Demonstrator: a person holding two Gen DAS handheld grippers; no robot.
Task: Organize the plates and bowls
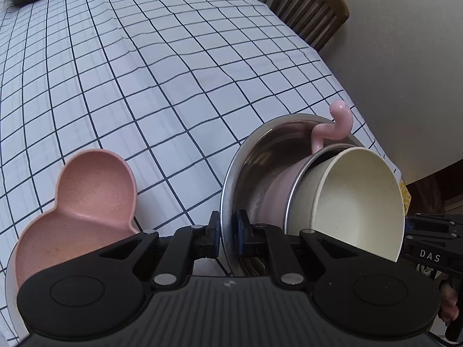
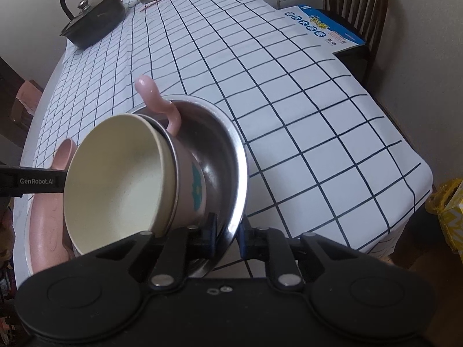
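Both the left gripper and right gripper are clamping opposite rims of the steel bowl, likely steadying the nested cream bowl stack for carrying together.

Checked tablecloth (wrinkled) bears pink dish.

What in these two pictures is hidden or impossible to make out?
- Steel bowl underside: both views, hidden by its own wall and the grippers.
- Pink mug inside: both views, blocked by the cream bowl.
- Pink dish: left view, near end covered by the left gripper.
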